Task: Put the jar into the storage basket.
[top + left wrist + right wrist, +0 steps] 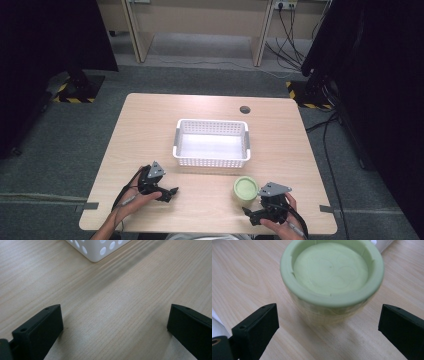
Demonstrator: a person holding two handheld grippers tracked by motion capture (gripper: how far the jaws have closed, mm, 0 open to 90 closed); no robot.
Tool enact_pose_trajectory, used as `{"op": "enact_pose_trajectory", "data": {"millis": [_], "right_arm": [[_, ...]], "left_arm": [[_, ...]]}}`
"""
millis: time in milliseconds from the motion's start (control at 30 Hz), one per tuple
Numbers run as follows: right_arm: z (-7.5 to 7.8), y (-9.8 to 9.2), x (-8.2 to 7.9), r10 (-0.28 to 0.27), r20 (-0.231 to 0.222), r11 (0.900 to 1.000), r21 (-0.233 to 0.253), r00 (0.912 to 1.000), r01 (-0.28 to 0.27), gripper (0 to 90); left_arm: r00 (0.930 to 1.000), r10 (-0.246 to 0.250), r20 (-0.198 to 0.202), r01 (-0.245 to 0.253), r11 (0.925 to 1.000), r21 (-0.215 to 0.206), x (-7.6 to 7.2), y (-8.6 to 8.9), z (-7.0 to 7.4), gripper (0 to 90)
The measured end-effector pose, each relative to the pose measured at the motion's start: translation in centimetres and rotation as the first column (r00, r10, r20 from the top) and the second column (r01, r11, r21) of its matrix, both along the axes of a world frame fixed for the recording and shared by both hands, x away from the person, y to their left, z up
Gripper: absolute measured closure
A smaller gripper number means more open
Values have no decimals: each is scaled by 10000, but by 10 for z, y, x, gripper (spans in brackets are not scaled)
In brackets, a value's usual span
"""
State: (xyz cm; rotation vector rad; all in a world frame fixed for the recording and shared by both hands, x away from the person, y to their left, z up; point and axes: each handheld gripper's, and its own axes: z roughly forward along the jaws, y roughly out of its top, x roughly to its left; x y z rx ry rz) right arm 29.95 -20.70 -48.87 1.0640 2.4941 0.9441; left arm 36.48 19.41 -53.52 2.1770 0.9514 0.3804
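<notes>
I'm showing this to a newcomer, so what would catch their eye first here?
Probably the white perforated basket, empty at the middle of the wooden table. Next, the pale green cup standing just in front of the basket's right corner, with the right gripper open right before it. The left gripper is open over bare wood.

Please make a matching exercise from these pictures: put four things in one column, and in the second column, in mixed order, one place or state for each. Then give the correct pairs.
Things:
1. white basket
2. green cup
3. left gripper
4. round hole in the table top

Places or states:
A. at the far edge of the table
B. stands just in front of the open right gripper
C. at the middle of the table, nothing in it
D. open over bare wood, near the basket's corner

Pairs: 1-C, 2-B, 3-D, 4-A
</notes>
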Motion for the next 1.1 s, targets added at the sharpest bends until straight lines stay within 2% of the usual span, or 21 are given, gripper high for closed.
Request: {"op": "enact_pose_trajectory", "data": {"millis": [333,700,1100], "right_arm": [[5,11,5,239,62,9996,-162,9997,-238,33],[5,18,22,92,-86,9994,-329,9999,-94,31],[7,27,34,270,-175,9985,-468,9995,-278,32]], "left_arm": [[10000,-8,9,8,10000,12,0,0,0,0],[10000,0,0,0,10000,0,0,0,0,0],[10000,1,-2,-1,10000,3,0,0,0,0]]}}
